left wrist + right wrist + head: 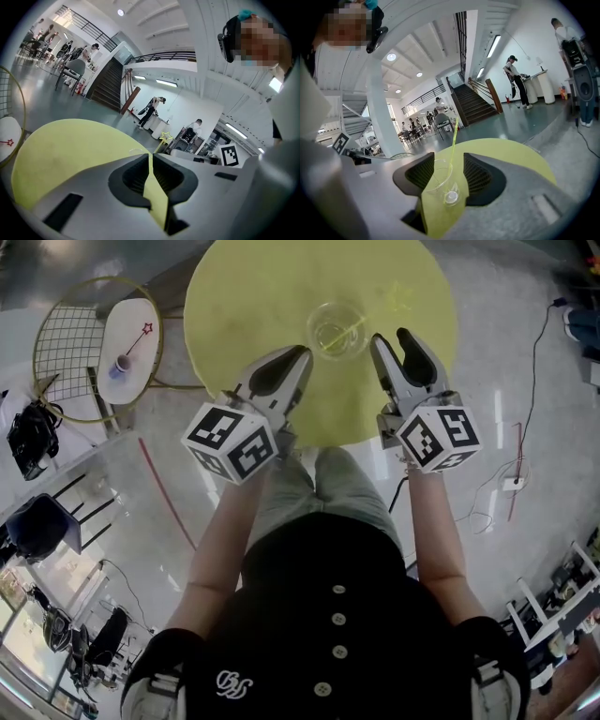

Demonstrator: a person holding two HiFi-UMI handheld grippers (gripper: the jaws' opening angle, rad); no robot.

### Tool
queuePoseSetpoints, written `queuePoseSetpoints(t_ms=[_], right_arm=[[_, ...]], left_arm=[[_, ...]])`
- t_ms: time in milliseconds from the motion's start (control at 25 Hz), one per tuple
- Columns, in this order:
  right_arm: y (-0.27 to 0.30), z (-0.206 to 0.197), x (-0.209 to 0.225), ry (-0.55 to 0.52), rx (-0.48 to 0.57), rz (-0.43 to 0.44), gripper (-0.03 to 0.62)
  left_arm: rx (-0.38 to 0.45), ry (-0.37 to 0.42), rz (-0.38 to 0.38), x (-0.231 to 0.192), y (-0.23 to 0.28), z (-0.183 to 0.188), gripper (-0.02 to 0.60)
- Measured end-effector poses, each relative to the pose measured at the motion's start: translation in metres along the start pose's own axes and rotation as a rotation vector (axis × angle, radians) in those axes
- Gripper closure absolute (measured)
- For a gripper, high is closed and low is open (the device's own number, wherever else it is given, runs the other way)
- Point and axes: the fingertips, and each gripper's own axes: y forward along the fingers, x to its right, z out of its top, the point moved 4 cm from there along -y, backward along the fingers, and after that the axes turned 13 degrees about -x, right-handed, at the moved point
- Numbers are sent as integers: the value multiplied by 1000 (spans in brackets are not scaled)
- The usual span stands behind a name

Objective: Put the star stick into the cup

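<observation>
A clear plastic cup (pixel 336 332) stands on the round yellow table (pixel 244 296). The yellow star stick (pixel 361 320) leans in it, its star (pixel 398 298) out over the rim toward the right. My right gripper (pixel 389 337) is just right of the cup, open. In the right gripper view the cup (pixel 443 180) and the stick (pixel 453 140) show in the gap of the right gripper (pixel 449 176), with the pads clear of both. My left gripper (pixel 302 354) sits just left of the cup, shut and holding nothing; the left gripper view shows the star (pixel 165 137) beyond the left gripper (pixel 151 164).
A small white side table (pixel 131 320) at the left carries a purple cup (pixel 120 365) and a red star stick (pixel 139 337), ringed by a gold wire frame (pixel 66 343). Cables (pixel 525 446) lie on the floor at the right. People stand far off by a staircase.
</observation>
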Motion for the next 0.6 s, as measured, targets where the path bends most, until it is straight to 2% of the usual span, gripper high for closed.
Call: queuePoseSetpoints(t_ms=[360,600], right_arm=[[-43,-10,-21,-2,92,-38,411],[-68,-11,-59,-50,131,2,419]], left_arm=[[28,31,-21,19,-27,-15,548],[45,75,-45,38,-53,-24,548]])
